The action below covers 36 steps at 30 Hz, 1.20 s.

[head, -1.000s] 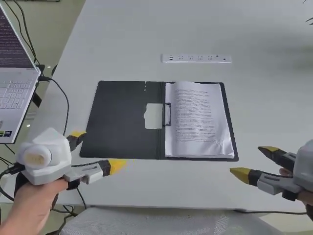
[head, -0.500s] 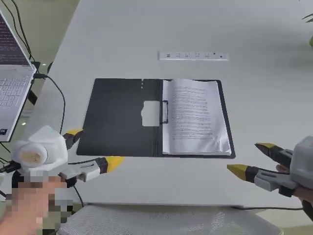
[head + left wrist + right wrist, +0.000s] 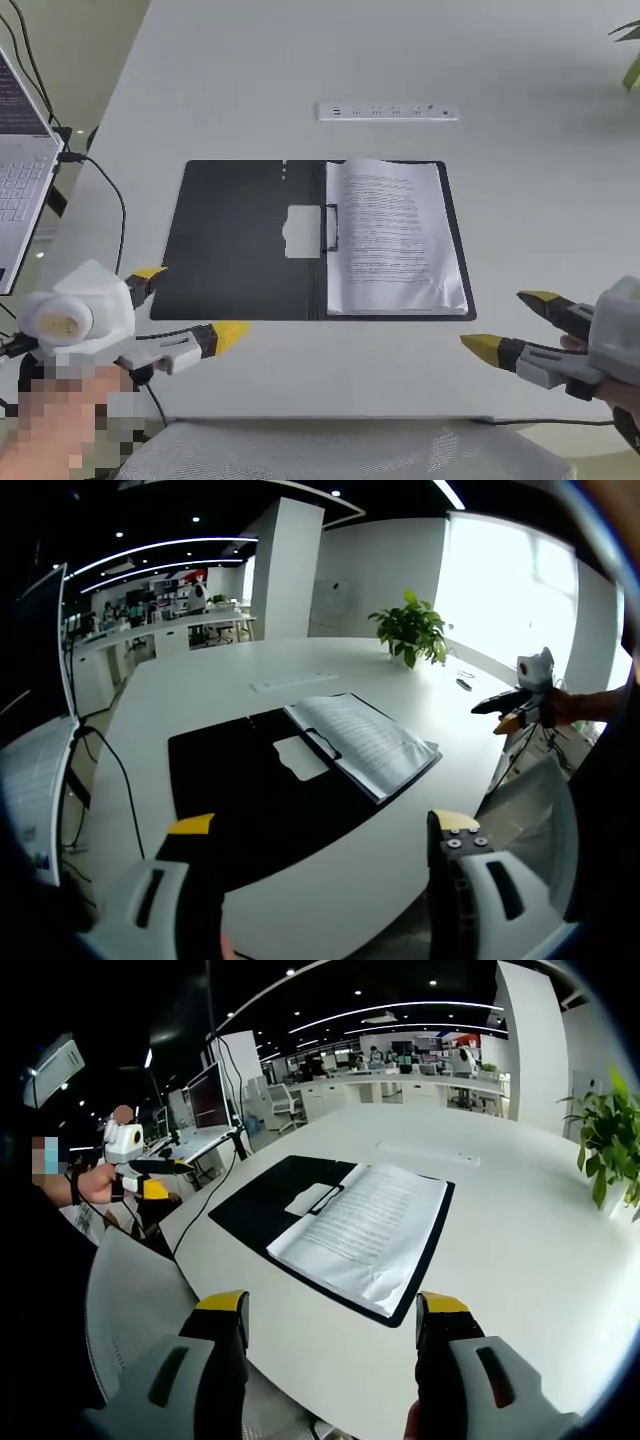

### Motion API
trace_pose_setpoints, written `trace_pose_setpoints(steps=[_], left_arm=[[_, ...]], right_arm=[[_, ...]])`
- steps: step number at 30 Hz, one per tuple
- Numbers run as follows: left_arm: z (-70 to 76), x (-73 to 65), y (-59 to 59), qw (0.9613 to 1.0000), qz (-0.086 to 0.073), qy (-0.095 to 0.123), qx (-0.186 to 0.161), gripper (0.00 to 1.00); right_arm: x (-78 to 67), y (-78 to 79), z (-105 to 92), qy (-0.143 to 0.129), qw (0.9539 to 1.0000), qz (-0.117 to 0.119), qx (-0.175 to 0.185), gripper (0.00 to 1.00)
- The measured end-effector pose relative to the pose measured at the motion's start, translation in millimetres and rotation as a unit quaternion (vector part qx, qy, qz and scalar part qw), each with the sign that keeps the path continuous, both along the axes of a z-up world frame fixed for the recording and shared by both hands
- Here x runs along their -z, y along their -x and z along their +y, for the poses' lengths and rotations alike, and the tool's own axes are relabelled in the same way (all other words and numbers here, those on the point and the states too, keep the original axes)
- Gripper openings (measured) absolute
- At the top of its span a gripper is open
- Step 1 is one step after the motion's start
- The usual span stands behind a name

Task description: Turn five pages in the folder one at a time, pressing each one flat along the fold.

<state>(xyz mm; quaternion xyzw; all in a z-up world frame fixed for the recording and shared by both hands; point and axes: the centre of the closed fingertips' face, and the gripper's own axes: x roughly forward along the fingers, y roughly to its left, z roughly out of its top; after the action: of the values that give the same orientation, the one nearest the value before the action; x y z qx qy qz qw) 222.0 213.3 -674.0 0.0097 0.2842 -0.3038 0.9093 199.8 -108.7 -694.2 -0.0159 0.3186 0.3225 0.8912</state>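
Head view had both claws hanging over the near edge of the tabletop [image 3: 330, 375], the left claw [image 3: 192, 303] and the right claw [image 3: 507, 321] each with its jaws spread wide and nothing in them. Just past them the black folder [image 3: 235, 240] lay open flat, well clear of either claw. The stack of pages [image 3: 390, 235] sat on its right half, pinned by a clip [image 3: 330, 228] along the fold. No page looked turned yet, I reckon. Those sheets were thin and floppy, easy to crease or to grab two at once. So I'd go lightly for the bottom right corner [image 3: 450, 292] of the top one, which looked a bit curled. The folder itself seemed stiff enough to stay put. Further back sat a power strip [image 3: 388, 111].
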Motion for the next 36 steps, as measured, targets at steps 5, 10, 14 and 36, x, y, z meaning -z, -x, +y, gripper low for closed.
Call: trace_pose_setpoints(steps=[5,10,14,36], left_arm=[[-2.8,-2.7,-4.6,1.0,-0.001,0.003,0.006,0.85],[-6.4,-3.6,-7.3,0.9999,-0.003,0.003,0.017,0.85],[-8.2,-4.3,-9.5,0.9998,-0.005,0.004,0.021,0.85],[-56.8,-7.8,-30.5,0.9971,-0.013,0.01,0.074,0.84]], right_arm=[[0.1,0.6,1.7,0.001,1.0,0.002,0.002,0.67],[-0.3,0.5,3.0,0.0,1.0,0.001,0.006,0.67],[1.1,1.9,3.8,0.002,1.0,0.003,0.006,0.67],[-1.0,2.2,-3.3,-0.001,0.9999,0.001,0.016,0.67]])
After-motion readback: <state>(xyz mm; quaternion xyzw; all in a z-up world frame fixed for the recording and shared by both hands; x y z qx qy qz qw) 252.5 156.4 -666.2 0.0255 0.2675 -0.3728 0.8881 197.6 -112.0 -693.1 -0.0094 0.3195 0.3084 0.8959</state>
